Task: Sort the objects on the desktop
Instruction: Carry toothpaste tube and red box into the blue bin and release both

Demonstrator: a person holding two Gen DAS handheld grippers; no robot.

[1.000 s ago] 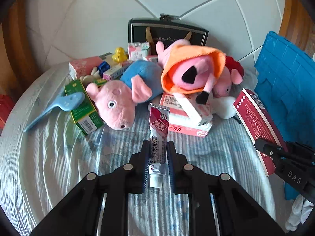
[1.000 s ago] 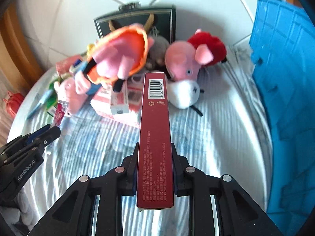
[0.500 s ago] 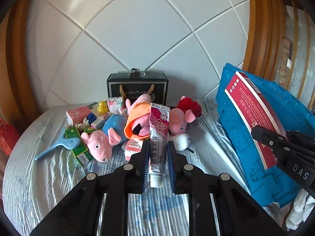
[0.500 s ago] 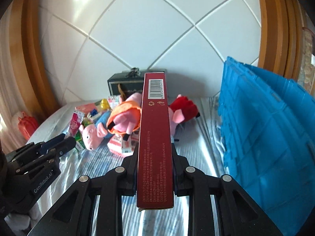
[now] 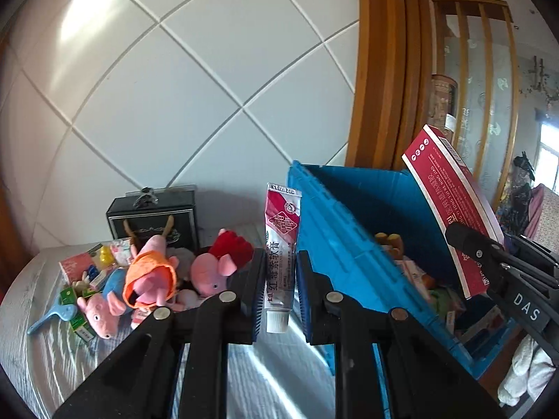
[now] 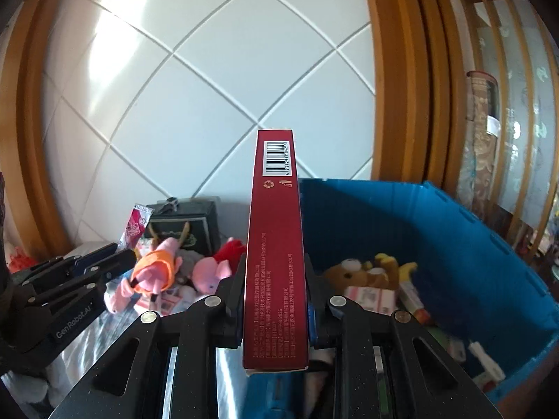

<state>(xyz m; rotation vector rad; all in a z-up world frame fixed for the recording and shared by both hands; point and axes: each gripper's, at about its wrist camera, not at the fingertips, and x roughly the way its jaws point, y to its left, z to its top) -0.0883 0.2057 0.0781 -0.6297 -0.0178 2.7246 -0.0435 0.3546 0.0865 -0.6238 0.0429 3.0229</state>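
A red and white tube (image 5: 281, 244) is pinched between the fingers of the left gripper (image 5: 279, 291), with its white cap at the bottom and its flat end pointing up. It is held up in the air, just in front of the near wall of a big blue box (image 5: 335, 244). A long dark red box (image 6: 274, 255) is squeezed between the fingers of the right gripper (image 6: 274, 300). It is stood on its thin edge, with the barcode at the far end, and it is held up at the near left corner of the blue box. Inside the blue box a brown toy bear (image 6: 363, 272), some small cartons and other bits are seen. To the left of the blue box, the surface (image 5: 45, 352) is covered with a striped cloth. A heap of soft toys is piled there: a pink pig in an orange hood (image 5: 150, 279), a pink pig with a red top (image 5: 216, 269) and a pink and blue pig (image 5: 104, 303). Small cartons and a blue brush (image 5: 52, 316) are spread beside them. A black case (image 5: 153, 220) is stood behind the heap, against the white tiled wall (image 5: 174, 87).
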